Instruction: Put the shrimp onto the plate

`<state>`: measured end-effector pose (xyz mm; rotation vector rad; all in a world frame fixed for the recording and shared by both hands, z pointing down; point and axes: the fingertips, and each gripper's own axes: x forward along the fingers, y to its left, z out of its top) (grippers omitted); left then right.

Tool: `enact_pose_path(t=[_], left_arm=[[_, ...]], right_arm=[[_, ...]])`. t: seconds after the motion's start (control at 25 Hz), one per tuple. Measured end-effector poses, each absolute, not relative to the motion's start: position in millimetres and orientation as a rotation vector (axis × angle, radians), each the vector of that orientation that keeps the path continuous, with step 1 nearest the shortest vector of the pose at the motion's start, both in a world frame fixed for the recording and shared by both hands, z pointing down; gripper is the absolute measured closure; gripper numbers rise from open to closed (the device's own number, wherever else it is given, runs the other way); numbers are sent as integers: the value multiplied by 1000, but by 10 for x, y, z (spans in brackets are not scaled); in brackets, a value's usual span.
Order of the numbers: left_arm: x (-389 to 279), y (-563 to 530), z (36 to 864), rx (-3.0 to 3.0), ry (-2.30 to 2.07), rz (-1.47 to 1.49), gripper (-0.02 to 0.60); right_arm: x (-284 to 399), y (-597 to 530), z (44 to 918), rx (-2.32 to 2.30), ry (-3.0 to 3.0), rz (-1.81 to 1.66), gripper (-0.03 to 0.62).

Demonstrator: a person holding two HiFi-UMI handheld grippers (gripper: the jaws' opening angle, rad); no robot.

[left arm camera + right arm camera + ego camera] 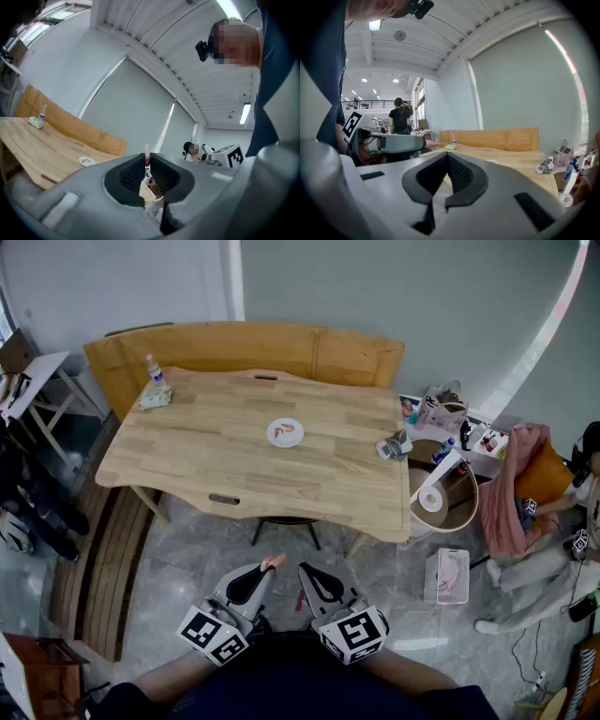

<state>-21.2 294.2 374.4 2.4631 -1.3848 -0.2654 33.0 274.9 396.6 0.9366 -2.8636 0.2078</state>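
Note:
A small white plate (285,433) lies mid-table on the wooden table (225,456), with an orange shrimp (288,429) on it. Both grippers are held low over the floor, well short of the table's near edge. My left gripper (270,566) is shut on a second pink shrimp (274,562), which shows as a thin pink strip (147,156) pinched between the dark pads. The plate (86,161) is far ahead of it to the left. My right gripper (303,569) sits beside it, jaws shut (448,157) with nothing between them.
A bottle and a green packet (155,387) stand at the table's far left corner, with a wooden bench (244,348) behind. A cluttered round side table (441,491) and a white basket (452,576) are to the right. A person sits at the far right.

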Motion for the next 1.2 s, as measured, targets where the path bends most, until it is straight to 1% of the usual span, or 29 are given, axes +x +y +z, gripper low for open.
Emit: enact_pose_path(t=[0.6, 1.2], left_arm=[[-112, 2868, 3713, 2461, -1395, -265, 545], [235, 2710, 3852, 2366, -1513, -270, 545]], right_arm=[[415, 2682, 3973, 915, -2877, 217, 585], [805, 2454, 4174, 821, -2896, 247, 585]])
